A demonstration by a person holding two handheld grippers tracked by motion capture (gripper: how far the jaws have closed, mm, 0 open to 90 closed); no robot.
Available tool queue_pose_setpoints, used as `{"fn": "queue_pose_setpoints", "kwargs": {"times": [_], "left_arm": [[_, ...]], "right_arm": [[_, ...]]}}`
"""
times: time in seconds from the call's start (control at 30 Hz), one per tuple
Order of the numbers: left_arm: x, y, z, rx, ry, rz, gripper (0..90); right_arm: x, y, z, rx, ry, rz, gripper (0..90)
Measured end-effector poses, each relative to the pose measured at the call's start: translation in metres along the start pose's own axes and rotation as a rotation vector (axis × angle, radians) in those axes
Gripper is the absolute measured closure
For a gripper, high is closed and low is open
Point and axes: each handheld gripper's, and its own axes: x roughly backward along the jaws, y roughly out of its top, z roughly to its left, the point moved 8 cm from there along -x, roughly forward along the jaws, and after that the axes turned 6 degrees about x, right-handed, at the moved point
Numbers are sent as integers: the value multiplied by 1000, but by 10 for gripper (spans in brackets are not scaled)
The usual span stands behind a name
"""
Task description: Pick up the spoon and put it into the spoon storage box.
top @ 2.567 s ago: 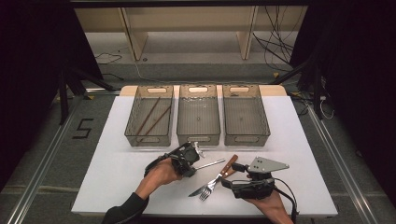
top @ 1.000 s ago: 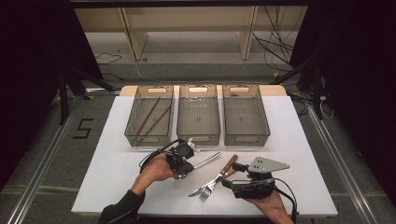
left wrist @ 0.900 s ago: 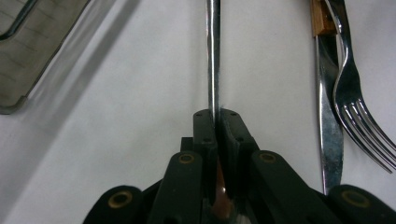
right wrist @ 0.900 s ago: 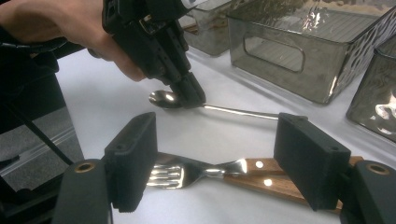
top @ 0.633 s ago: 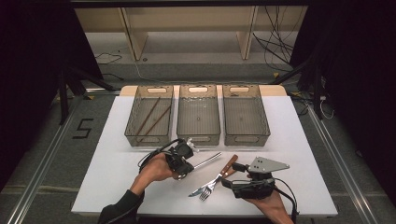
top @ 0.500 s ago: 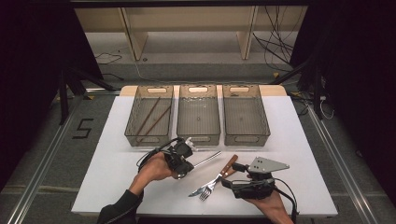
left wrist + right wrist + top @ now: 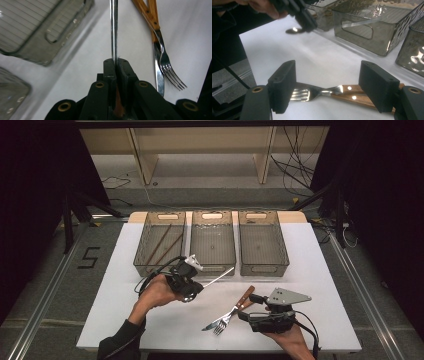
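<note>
Lifted since the earlier frame, left tool (image 7: 192, 279) pinches a spoon (image 7: 220, 275) bound for a bin (image 7: 213, 268); right tool (image 7: 327, 91), spread, straddles fork (image 7: 312, 93).

The left tool (image 7: 192, 272) is black, with a small pale grey piece on top and a black cable looping off behind it. Seen from its own camera, its two jaws are flat matte black blocks on black arms, each arm set with brass-coloured ringed screw holes. The right tool (image 7: 256, 306) is black too, topped by a grey three-cornered plate with small dark holes, its black cable curving away. The left forearm wears a dark sleeve (image 7: 120, 342).
</note>
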Motion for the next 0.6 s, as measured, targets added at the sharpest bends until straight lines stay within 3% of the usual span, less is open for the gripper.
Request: {"fn": "queue_pose_setpoints", "kwargs": {"times": [0.3,0.6], "left_arm": [[25,35,28,44,34,-53,853],[28,70,60,116,86,-85,853]], "right_arm": [[3,0,-1,-6,-1,-4,308],[4,-1,-2,-7,-1,-9,308]]}}
